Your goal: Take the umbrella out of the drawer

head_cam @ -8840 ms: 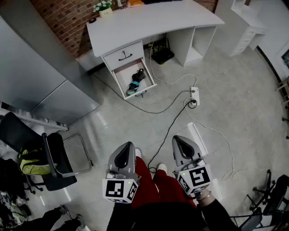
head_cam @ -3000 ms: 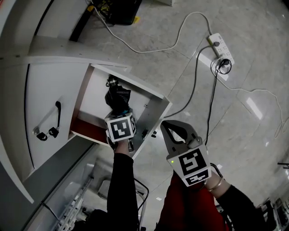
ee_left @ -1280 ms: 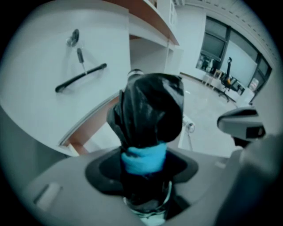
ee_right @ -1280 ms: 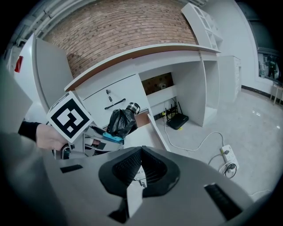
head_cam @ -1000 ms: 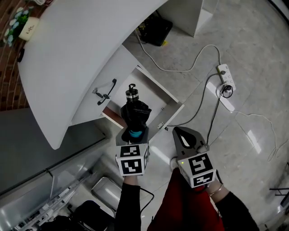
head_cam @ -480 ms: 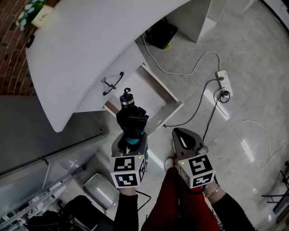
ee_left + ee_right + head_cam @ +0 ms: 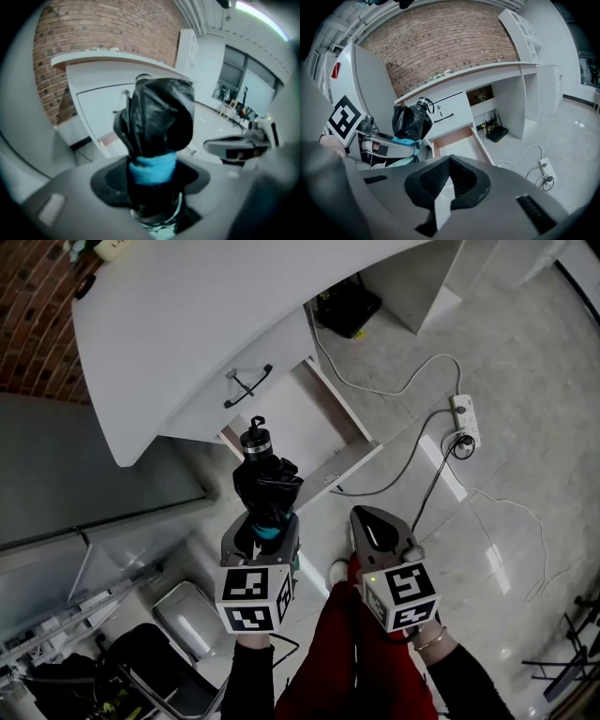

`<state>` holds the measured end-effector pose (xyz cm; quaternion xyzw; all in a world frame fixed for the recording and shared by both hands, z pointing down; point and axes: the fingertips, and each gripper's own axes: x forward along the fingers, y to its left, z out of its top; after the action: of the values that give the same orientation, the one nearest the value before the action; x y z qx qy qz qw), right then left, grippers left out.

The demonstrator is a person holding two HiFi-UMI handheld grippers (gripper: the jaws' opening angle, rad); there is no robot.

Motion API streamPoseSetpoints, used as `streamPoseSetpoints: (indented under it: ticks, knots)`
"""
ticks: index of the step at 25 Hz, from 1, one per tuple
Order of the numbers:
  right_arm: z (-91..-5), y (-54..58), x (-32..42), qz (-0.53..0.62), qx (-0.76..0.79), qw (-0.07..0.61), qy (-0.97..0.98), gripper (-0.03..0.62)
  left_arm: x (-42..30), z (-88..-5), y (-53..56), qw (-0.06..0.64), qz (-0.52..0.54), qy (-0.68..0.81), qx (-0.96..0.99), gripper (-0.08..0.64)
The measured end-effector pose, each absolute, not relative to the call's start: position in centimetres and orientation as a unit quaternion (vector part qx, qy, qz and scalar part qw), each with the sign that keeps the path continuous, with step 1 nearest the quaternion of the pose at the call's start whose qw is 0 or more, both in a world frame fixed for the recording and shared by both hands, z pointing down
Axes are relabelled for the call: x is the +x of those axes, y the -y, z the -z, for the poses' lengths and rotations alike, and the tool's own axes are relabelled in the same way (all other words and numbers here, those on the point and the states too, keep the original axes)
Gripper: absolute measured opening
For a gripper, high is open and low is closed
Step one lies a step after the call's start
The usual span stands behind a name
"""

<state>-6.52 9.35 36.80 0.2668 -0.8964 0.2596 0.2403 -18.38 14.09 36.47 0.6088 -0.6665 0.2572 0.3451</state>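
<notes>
A folded black umbrella (image 7: 265,486) with a blue strap and a silver-ringed handle stands upright in my left gripper (image 7: 262,531), clear of the drawer. In the left gripper view the umbrella (image 7: 159,122) fills the middle, and the left gripper (image 7: 154,173) is shut on its lower end. The open white drawer (image 7: 309,423) under the white desk (image 7: 216,315) shows a bare floor. My right gripper (image 7: 373,526) hangs to the right of the umbrella, jaws together and holding nothing. The right gripper view shows the umbrella (image 7: 410,121), the drawer (image 7: 457,143) and that gripper (image 7: 449,161).
A closed upper drawer with a black handle (image 7: 248,383) sits above the open one. A power strip (image 7: 462,418) and cables lie on the floor at right. A black box (image 7: 352,310) sits under the desk. A grey cabinet (image 7: 84,465) and a black chair (image 7: 159,671) stand at left.
The umbrella lay in the drawer at first. My left gripper took hold of it, and over the last second lifted it up and back from the drawer. The right gripper drifted alongside.
</notes>
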Motion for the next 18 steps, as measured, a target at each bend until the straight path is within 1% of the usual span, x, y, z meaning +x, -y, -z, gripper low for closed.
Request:
streamPoseSetpoints:
  ticks: [18]
  knots:
    - [-36.1,-13.5,-7.1,-0.236,0.244,0.245,0.908,-0.002,-18.2,-35.2,-19.8,0.354,-0.229,0.685,0.594,0.256]
